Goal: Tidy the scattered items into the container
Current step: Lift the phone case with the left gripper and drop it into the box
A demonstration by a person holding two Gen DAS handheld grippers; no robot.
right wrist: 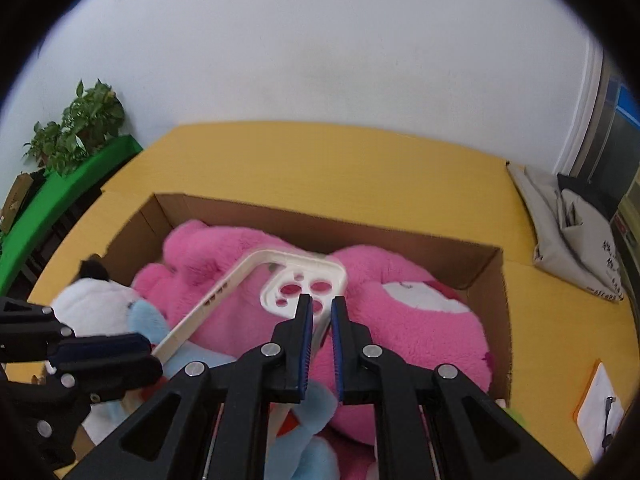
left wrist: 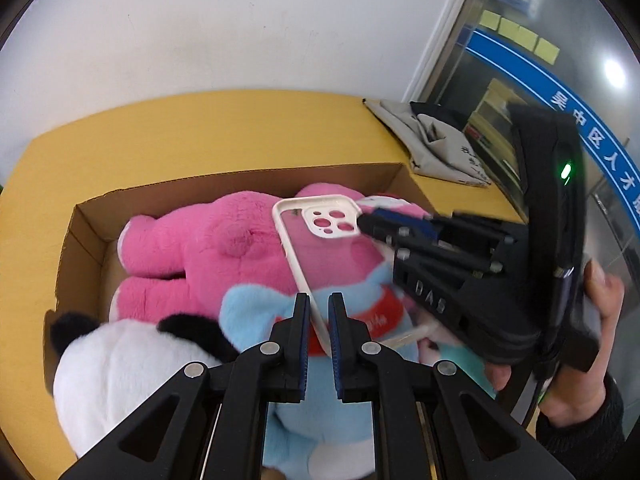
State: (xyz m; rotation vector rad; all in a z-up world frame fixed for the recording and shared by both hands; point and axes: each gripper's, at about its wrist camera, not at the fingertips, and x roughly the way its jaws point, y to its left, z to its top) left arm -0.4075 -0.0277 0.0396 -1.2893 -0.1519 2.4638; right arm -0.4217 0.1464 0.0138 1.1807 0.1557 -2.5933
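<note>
The phone case (left wrist: 316, 236), white-rimmed with a clear back and a white camera block, is held in the air above the cardboard box (left wrist: 84, 232). It sits tilted over the plush toys, touching none of them as far as the views show.

The left gripper (left wrist: 319, 320) has one long rim of the case between its blue-padded fingers; the jaws stand close on either side of the rim, though whether the pads actually press on it cannot be told. The right gripper (right wrist: 319, 316) is at the camera-block end of the case. In the left wrist view its fingertips meet the case beside the camera cut-outs; in its own view the case edge passes between its narrowly parted pads. Contact there likewise cannot be confirmed.

Inside the box lies a large pink plush bear (left wrist: 208, 248), filling most of the floor. A blue plush toy (left wrist: 256, 308) with a red band rests against it at the near side, and a black-and-white panda plush (left wrist: 116, 364) sits at the near left corner.

The box stands on a yellow table (right wrist: 360, 168). A grey cloth bag (right wrist: 560, 232) lies on the table's far right. A potted plant (right wrist: 76, 124) stands off to the left.
</note>
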